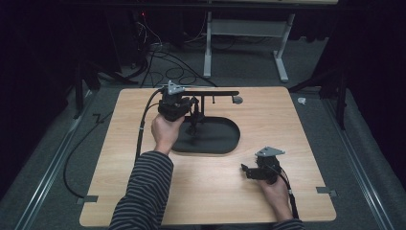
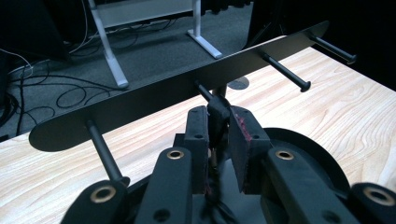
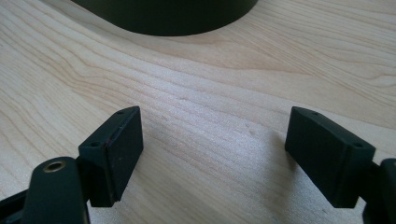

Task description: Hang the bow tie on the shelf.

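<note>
The black strap point(image 2: 217, 116) hangs from the middle peg of a black stand point(image 1: 210, 136), and we find it a little above and left of centre in the high view, over the stand's oval base tray. In the left gripper view it sits at mid-frame. Its long axis runs up and down there, the top end looped on the peg and the lower end dropping out of sight between the gripper's links. We cannot tell what kind of thing it is beyond a narrow dark strip.

The stand's flat bar point(image 2: 187, 88) crosses the left gripper view on a slant, from the lower left up to the upper right, with four pegs pointing towards us and down to the right. In the high view the same bar lies level across the frame, above the tray.

Our left gripper point(image 1: 176, 106) is at the strap. Its two pads stand on either side of the strip, narrowly spread. The left pad lies against or just beside it, and a slim gap shows at the right pad, so we see no pinch.

Our right gripper point(image 1: 261, 168) rests in the lower right of the high view on the wooden table point(image 1: 297, 129), well apart from the stand. Its jaws are spread wide in the right gripper view, with bare wood between them and the tray's edge at the top of that frame.
</note>
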`<state>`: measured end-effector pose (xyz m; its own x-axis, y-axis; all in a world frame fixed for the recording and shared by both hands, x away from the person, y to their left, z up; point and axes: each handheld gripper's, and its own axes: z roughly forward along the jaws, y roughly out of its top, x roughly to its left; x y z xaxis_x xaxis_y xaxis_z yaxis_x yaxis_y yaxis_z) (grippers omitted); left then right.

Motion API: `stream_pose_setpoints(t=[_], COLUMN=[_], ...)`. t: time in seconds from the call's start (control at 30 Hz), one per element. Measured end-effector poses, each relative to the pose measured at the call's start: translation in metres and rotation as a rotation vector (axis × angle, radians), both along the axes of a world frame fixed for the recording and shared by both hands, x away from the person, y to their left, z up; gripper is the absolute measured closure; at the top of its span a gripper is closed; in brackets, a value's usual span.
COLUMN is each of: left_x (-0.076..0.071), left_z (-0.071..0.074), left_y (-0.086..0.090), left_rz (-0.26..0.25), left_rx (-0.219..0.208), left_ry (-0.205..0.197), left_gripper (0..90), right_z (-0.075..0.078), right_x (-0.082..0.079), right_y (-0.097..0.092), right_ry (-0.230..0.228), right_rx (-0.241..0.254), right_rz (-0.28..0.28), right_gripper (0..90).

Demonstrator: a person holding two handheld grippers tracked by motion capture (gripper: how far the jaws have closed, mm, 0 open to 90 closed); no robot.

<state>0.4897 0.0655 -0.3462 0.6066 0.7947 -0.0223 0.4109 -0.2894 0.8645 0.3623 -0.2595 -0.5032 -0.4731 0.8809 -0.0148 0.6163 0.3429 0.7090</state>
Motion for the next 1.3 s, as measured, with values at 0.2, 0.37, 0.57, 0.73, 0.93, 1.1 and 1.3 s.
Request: stream_pose_setpoints(t=[0.2,0.37,0.57,0.73,0.93,1.1,1.3], left_x=[-0.008,-0.013,-0.018,-0.024,-0.032,-0.037,-0.041], left_z=[0.004,0.004,0.003,0.005,0.004,0.003,0.0], left_y=[0.0,0.002,0.002,0.007,0.013,0.018,0.022], left_rz=[-0.005,-0.017,-0.032,-0.039,-0.04,-0.041,-0.042], left_rx=[0.019,0.015,0.006,-0.015,-0.027,-0.033,-0.044], left_ry=[-0.033,-0.026,-0.021,-0.022,-0.017,-0.019,-0.011], left_gripper=[73.7,70.1,65.5,61.6,55.6,52.9,51.3], right_z=[0.0,0.0,0.0,0.0,0.0,0.0,0.0], right_x=[0.0,0.0,0.0,0.0,0.0,0.0,0.0], right_y=[0.0,0.0,0.0,0.0,0.0,0.0,0.0], right_ry=[0.0,0.0,0.0,0.001,0.0,0.001,0.001], right_rx=[0.0,0.0,0.0,0.001,0.0,0.0,0.0], right_rz=[0.0,0.0,0.0,0.0,0.0,-0.001,-0.001], right_gripper=[20.5,20.5,20.5,20.5,20.5,20.5,20.5])
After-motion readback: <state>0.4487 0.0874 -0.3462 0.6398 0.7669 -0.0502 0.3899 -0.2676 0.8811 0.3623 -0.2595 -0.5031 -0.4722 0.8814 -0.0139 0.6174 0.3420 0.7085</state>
